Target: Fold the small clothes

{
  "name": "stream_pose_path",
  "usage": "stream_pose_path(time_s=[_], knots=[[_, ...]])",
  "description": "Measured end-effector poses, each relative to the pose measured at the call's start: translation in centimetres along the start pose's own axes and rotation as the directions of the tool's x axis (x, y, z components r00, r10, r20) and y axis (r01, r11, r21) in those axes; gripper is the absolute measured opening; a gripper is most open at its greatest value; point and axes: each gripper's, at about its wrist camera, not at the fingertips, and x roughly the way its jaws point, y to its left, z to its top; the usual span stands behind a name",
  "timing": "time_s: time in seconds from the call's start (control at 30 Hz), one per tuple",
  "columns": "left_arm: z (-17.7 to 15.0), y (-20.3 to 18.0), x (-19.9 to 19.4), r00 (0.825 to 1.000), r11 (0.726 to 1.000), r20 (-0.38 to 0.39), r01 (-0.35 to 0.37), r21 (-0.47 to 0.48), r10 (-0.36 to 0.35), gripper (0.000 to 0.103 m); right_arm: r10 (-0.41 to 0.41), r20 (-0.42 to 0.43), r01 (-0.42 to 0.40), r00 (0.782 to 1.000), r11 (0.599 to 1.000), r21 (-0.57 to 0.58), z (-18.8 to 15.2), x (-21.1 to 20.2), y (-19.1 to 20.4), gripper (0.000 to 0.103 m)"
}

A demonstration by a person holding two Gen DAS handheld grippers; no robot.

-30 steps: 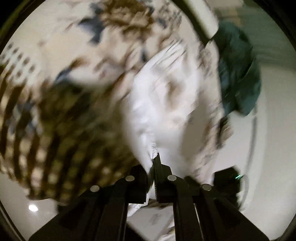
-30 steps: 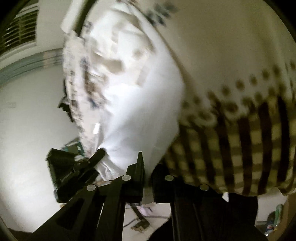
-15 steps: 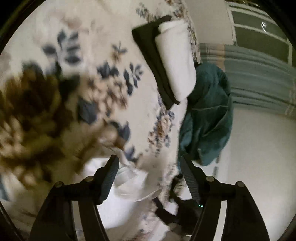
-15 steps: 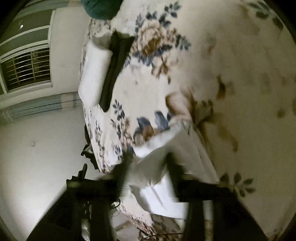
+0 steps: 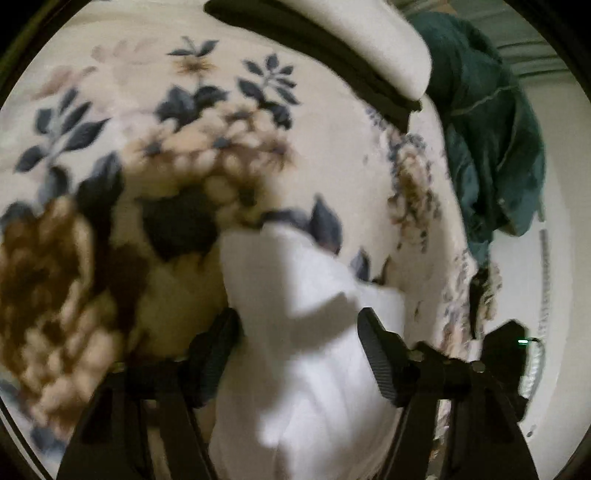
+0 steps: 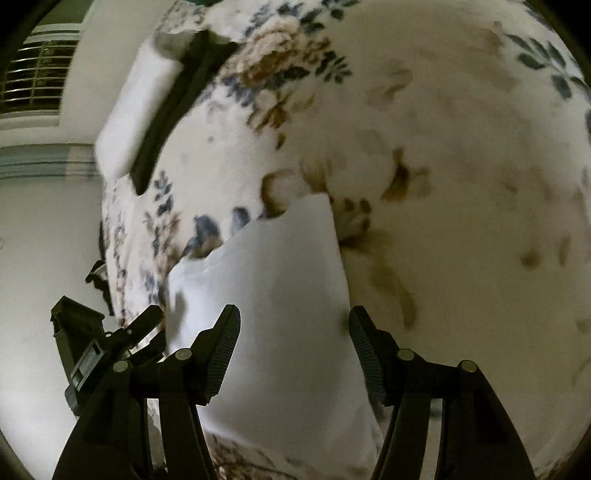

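From my left wrist cam I'm looking down on a bed with a floral bedspread [image 5: 258, 147], big brown and navy flowers, pretty blurry on the left side. At the top edge a white pillow [image 5: 369, 33] sits on something dark, and a teal garment [image 5: 495, 140] hangs off the bed's right side against a pale wall. My left tool [image 5: 297, 354] has its jaws spread wide apart, holding nothing, and the white garment [image 5: 295, 332] lies flat on the bedspread right between and below the fingers.

Right wrist cam: same bedspread [image 6: 443, 184] fills most of the frame, the pillow [image 6: 133, 114] is up at the left with the dark strip beside it, and there's a barred window [image 6: 33, 74] in the far top-left corner. The white garment [image 6: 280, 314] lies near the bed's edge. My right tool [image 6: 293, 328] is also wide open, hovering over the garment, and I can see the left tool [image 6: 110, 350] at the lower left, just off the cloth's corner.
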Motion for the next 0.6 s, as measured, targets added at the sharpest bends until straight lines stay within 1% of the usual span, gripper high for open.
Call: stream_pose_path(time_s=[0.03, 0.07, 0.1, 0.13, 0.17, 0.2, 0.23, 0.27, 0.3, 0.33, 0.37, 0.4, 0.43, 0.47, 0.53, 0.57, 0.6], knots=[[0.3, 0.2, 0.3, 1.000, 1.000, -0.009, -0.004, -0.003, 0.004, 0.009, 0.002, -0.010, -0.002, 1.000, 1.000, 0.029, 0.4, 0.5, -0.4, 0.063], [0.5, 0.4, 0.3, 1.000, 1.000, -0.011, 0.002, -0.003, -0.002, 0.008, 0.033, -0.033, -0.030, 0.999, 0.997, 0.076, 0.8, 1.2, -1.2, 0.061], [0.5, 0.4, 0.1, 1.000, 1.000, 0.001, 0.014, -0.001, -0.014, 0.007, 0.078, -0.037, -0.073, 0.996, 0.992, 0.107, 1.0, 1.5, -1.5, 0.053], [0.6, 0.6, -0.4, 1.000, 1.000, 0.019, 0.010, 0.015, -0.010, 0.007, 0.096, -0.032, -0.091, 0.995, 0.989, 0.114, 1.1, 1.5, -1.5, 0.008], [0.6, 0.5, -0.9, 1.000, 1.000, 0.026, -0.004, 0.026, 0.004, 0.007, 0.090, -0.001, -0.089, 0.996, 0.992, 0.090, 1.1, 0.9, -1.1, 0.005], [0.8, 0.5, -1.0, 0.999, 0.999, 0.035, -0.020, 0.028, 0.019, 0.007, 0.075, 0.034, -0.077, 0.997, 0.994, 0.071, 1.2, 0.2, -0.9, 0.005], [0.9, 1.1, -1.7, 0.997, 0.998, 0.052, -0.061, 0.023, 0.059, 0.007, 0.060, 0.061, -0.064, 0.996, 0.996, 0.062, 1.2, -0.3, -0.8, 0.005], [1.1, 1.4, -1.9, 0.996, 0.997, 0.055, -0.075, 0.014, 0.074, 0.008, 0.056, 0.074, -0.060, 0.996, 0.996, 0.063, 1.3, -0.8, -1.0, 0.005], [0.9, 2.3, -2.8, 0.998, 0.999, 0.050, -0.046, -0.018, 0.046, 0.011, 0.070, 0.063, -0.074, 0.996, 0.995, 0.064, 1.3, -1.1, -1.2, 0.006], [0.5, 2.8, -3.3, 0.999, 0.999, 0.043, -0.008, -0.040, 0.010, 0.018, 0.080, 0.047, -0.083, 0.996, 0.994, 0.067, 1.2, -1.2, -1.3, 0.010], [-0.5, 3.6, -4.1, 0.999, 0.997, 0.042, 0.037, -0.062, -0.034, 0.042, 0.082, 0.020, -0.083, 0.996, 0.994, 0.068, 0.7, -1.5, -1.5, 0.025], [-1.6, 4.1, -4.6, 0.997, 0.995, 0.043, 0.071, -0.075, -0.068, 0.063, 0.086, 0.004, -0.086, 0.996, 0.994, 0.062, 0.0, -2.0, -1.9, 0.046], [-2.5, 4.5, -4.8, 0.996, 0.993, 0.041, 0.085, -0.086, -0.082, 0.063, 0.094, 0.002, -0.094, 0.996, 0.994, 0.061, -0.7, -2.5, -2.4, 0.051], [-4.3, 5.3, -5.0, 0.995, 0.989, 0.022, 0.100, -0.108, -0.098, 0.063, 0.105, -0.003, -0.104, 0.994, 0.992, 0.072, -2.0, -3.2, -3.4, 0.052], [-6.7, 6.2, -4.5, 0.992, 0.982, -0.018, 0.123, -0.144, -0.127, 0.063, 0.110, -0.032, -0.106, 0.993, 0.988, 0.108, -3.8, -3.5, -4.7, 0.052], [-7.7, 6.4, -4.0, 0.991, 0.979, -0.029, 0.127, -0.157, -0.133, 0.063, 0.124, -0.042, -0.117, 0.991, 0.983, 0.139, -4.8, -3.5, -5.8, 0.052], [-9.0, 6.6, -3.5, 0.987, 0.974, -0.037, 0.148, -0.169, -0.157, 0.062, 0.143, -0.055, -0.130, 0.988, 0.974, 0.183, -6.0, -3.3, -7.0, 0.052]])
